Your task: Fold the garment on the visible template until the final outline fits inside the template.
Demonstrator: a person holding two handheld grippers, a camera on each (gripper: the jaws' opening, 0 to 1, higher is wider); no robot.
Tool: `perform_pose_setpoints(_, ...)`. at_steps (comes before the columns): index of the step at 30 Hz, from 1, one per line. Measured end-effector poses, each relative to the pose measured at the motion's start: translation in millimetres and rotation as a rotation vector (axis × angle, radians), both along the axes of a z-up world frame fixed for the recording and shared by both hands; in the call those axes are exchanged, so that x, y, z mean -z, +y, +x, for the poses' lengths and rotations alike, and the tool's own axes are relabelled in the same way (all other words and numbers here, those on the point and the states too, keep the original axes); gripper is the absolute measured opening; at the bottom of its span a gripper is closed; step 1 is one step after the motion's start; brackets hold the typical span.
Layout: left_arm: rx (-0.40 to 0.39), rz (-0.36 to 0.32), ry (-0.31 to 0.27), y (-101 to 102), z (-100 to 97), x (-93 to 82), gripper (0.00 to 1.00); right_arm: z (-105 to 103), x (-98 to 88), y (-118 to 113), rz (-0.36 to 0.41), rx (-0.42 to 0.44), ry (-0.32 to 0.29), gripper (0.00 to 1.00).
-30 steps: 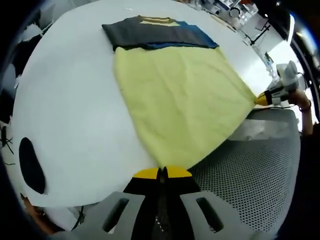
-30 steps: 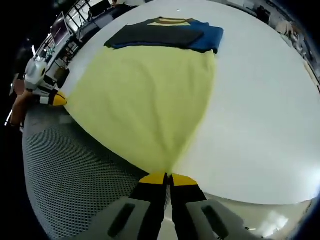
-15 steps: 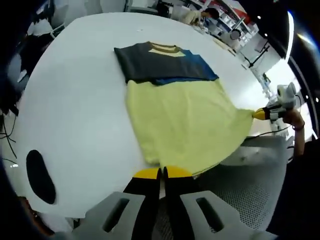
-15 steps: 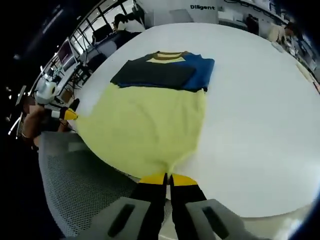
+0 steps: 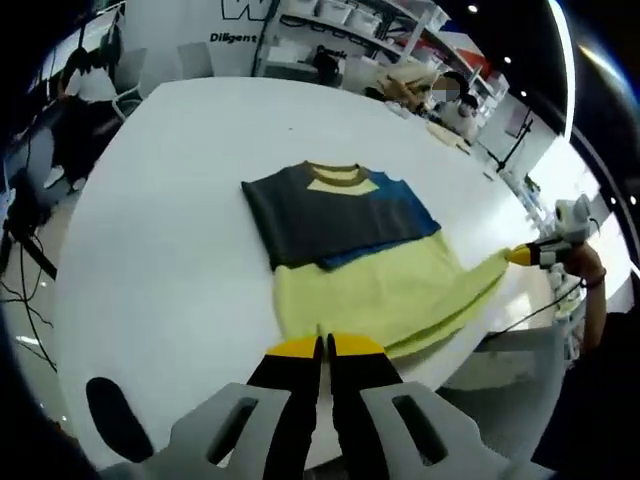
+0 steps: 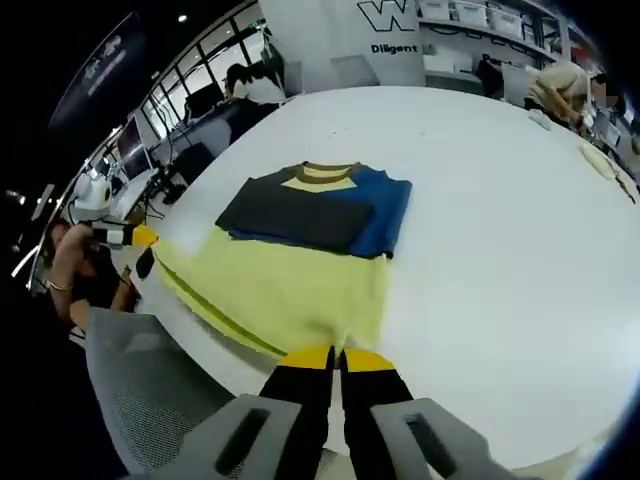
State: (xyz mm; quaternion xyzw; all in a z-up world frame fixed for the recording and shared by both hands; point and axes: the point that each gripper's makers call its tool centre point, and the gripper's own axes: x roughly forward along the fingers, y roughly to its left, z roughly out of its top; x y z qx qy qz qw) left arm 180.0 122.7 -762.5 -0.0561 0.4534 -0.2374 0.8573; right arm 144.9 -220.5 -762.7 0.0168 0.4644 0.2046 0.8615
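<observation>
Two hem corners of the yellow, charcoal and blue knit shirt [image 5: 352, 255] are pinched, one per gripper: left gripper [image 5: 324, 346] and right gripper [image 6: 336, 355] both have jaws closed tight on the yellow fabric. Shirt lies flat on the round white table [image 5: 160, 200], sleeves already folded in, yellow lower half lifted off the near edge. I judge I should carry both corners forward together, level and taut, to the collar, then lay them down square. No template outline is visible to me.

Soft cloth garment [image 5: 372, 260], smooth matt table [image 5: 170, 200]
</observation>
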Motion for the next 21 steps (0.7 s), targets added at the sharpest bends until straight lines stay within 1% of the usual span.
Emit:
perform_pose_setpoints(3, -0.020, -0.027, -0.058, -2, 23.8, -17.2, 0.00, 18, -8.1, 1, 0.010, 0.014, -0.025, 0.00)
perform_pose_setpoints(7, -0.027, -0.025, -0.087, -2, 41.7, -27.2, 0.00, 34, -14.9, 1, 0.002, 0.022, -0.050, 0.00)
perform_pose_setpoints(12, -0.018, -0.021, -0.118, -4, 65.4, -35.1, 0.00, 53, -23.8, 2, 0.005, 0.028, -0.083, 0.00)
perform_pose_setpoints(13, -0.018, -0.019, -0.122, -4, 69.5, -36.6, 0.00, 62, -28.6, 3, 0.004, 0.011, -0.105, 0.00)
perform_pose_setpoints(15, -0.023, -0.030, -0.141, -6, 76.3, -42.6, 0.00, 71, -33.4, 1, 0.011, 0.019, -0.115, 0.00)
perform_pose_setpoints(16, -0.028, -0.040, -0.159, -7, 80.8, -46.4, 0.00, 75, -36.2, 1, 0.011, 0.022, -0.120, 0.00)
perform_pose_setpoints(17, -0.024, -0.044, -0.166, -9, 84.1, -49.2, 0.00, 82, -40.6, -1, 0.009, 0.021, -0.135, 0.00)
perform_pose_setpoints(21, -0.037, -0.032, -0.184, -5, 100.5, -54.4, 0.00, 103, -54.4, -3, 0.023, 0.030, -0.179, 0.00)
